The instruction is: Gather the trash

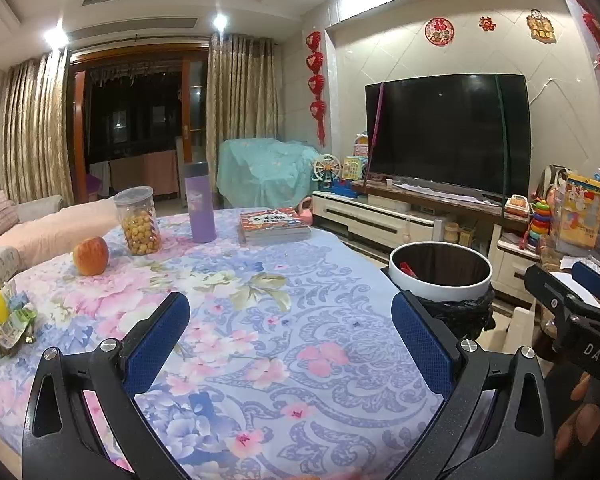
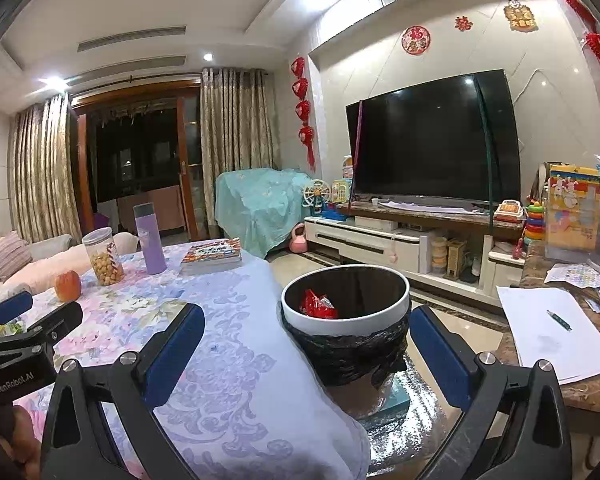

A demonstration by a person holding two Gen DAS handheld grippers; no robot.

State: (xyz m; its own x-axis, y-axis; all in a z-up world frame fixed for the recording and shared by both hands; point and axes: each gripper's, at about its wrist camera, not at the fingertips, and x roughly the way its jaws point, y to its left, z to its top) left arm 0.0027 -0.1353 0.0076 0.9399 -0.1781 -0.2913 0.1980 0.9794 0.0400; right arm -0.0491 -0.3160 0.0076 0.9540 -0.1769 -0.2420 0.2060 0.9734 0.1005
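Trash sits in two places: red wrappers (image 2: 318,304) lie inside the white-rimmed bin (image 2: 396,316) lined with a black bag, which stands off the right edge of the tabletop (image 1: 268,312), and a small heap of green and yellow wrappers (image 1: 4,324) rests at the tabletop's left edge. Both sets of tongs are spread wide and hold nothing — the left tongs (image 1: 290,344) hover over the flowered cloth near the front edge, the right tongs (image 2: 306,354) hang over the right edge, with the bin framed between their blue pads. Toward the far edge stand an apple (image 1: 91,256), a clear jar of yellow snacks (image 1: 138,222), a purple flask (image 1: 200,202) and a stack of books (image 1: 274,226) — all well apart from the wrappers. Beyond the bin, a second marble tabletop (image 2: 592,392) carries white paper (image 2: 552,332) with a pen (image 2: 559,319) on it.
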